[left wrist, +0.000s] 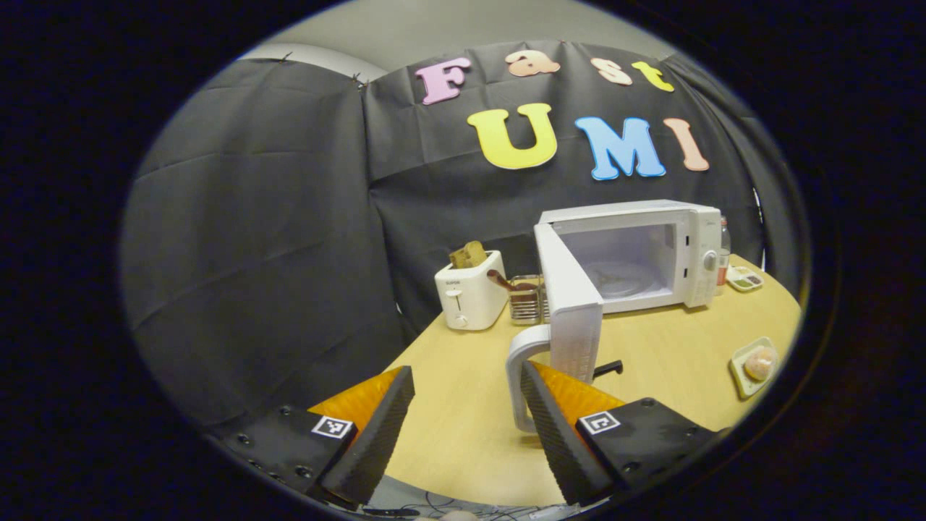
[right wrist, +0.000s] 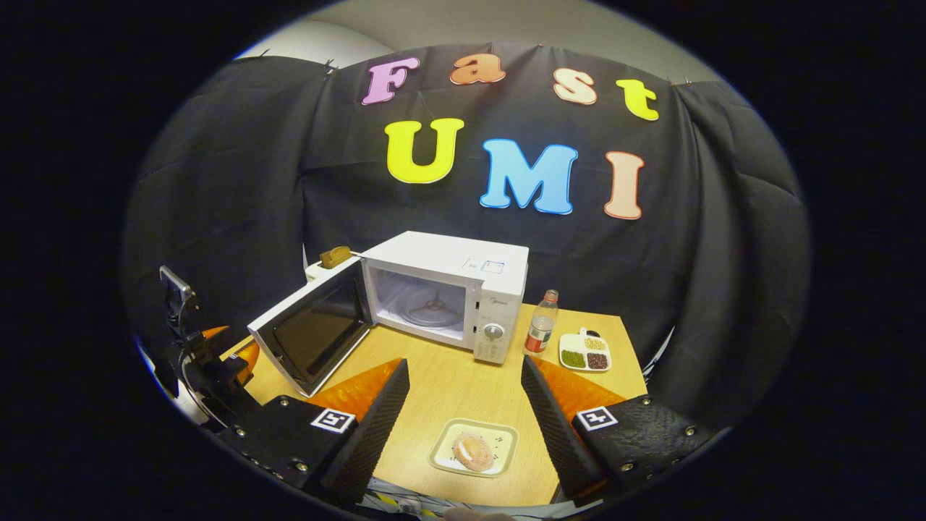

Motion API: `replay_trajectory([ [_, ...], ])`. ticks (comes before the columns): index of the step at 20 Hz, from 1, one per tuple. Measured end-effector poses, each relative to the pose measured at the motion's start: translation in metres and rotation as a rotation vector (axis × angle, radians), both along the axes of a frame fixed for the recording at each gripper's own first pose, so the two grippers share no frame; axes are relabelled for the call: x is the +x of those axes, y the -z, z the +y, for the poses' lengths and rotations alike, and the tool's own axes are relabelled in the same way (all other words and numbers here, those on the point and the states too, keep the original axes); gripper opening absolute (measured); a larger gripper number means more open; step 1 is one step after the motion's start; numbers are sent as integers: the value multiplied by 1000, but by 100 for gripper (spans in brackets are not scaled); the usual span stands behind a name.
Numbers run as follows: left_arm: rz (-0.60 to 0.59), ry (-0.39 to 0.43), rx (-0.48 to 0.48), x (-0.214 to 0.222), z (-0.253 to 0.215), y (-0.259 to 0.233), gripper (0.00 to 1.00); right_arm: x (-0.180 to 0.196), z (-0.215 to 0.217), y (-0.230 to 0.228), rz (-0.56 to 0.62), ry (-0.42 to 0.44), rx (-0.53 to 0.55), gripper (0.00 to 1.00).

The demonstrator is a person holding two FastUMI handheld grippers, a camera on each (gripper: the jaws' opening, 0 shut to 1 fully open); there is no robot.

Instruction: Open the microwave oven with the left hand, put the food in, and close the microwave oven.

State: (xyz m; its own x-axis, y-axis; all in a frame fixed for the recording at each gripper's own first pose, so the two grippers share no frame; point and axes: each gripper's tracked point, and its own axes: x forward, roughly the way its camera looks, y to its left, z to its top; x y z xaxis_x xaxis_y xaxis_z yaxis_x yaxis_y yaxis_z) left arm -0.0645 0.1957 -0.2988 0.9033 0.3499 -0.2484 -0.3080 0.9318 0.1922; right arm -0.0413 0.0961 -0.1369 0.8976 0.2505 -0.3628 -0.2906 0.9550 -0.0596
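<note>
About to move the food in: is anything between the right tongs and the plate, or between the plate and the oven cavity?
Nothing visible. The right tongs hang open over the plate of food, bare table lies ahead, and the microwave has its door swung off to the left, cavity open.

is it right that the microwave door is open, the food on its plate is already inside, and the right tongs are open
Not quite. The microwave door is open and the right tongs are open, but the food on its plate is not inside: the right gripper view shows it on the table in front of the oven, whose cavity holds just the turntable.
</note>
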Motion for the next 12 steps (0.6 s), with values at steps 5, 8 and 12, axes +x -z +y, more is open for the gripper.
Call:
replay_trajectory([
  [5,-7,-31,4,-21,3,-15,96,4,-1,17,26,-48,-23,95],
  [8,-19,-37,14,-42,-11,-38,94,-2,-14,56,95,-85,-60,95],
  [12,-73,-30,-21,-60,-55,-93,100,-17,-41,124,208,-129,-116,95],
])
